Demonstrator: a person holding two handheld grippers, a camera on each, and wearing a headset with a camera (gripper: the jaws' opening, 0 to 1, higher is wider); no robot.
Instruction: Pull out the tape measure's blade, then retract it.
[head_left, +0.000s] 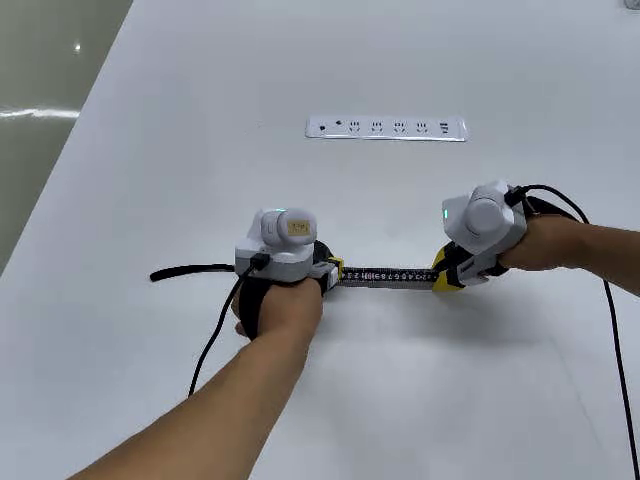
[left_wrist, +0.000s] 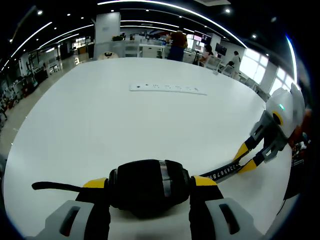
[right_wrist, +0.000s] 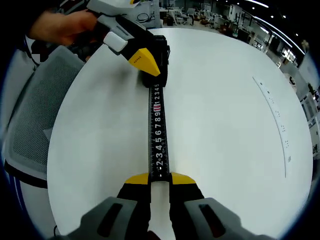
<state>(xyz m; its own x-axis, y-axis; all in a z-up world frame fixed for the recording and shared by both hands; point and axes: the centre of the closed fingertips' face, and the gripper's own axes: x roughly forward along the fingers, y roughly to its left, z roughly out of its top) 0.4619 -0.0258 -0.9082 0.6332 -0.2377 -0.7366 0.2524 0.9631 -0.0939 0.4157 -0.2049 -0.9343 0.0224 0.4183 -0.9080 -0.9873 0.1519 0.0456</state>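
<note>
A black tape measure case (left_wrist: 149, 187) sits clamped between the yellow-tipped jaws of my left gripper (left_wrist: 150, 184), low on the white table. In the head view that gripper (head_left: 325, 272) is left of centre. The black blade (head_left: 385, 277) with white numbers runs a short way to the right. My right gripper (head_left: 440, 279) is shut on the blade's end. In the right gripper view the blade (right_wrist: 158, 135) stretches from my right gripper (right_wrist: 159, 178) to the case (right_wrist: 159, 55), showing roughly fifteen numbered marks. A black wrist strap (head_left: 188, 271) trails left from the case.
A white power strip (head_left: 386, 127) lies flat farther back on the table (head_left: 300, 60). Black cables (head_left: 612, 330) hang from both grippers. A grey mesh chair (right_wrist: 35, 115) stands at the table's edge in the right gripper view. People stand far off past the table.
</note>
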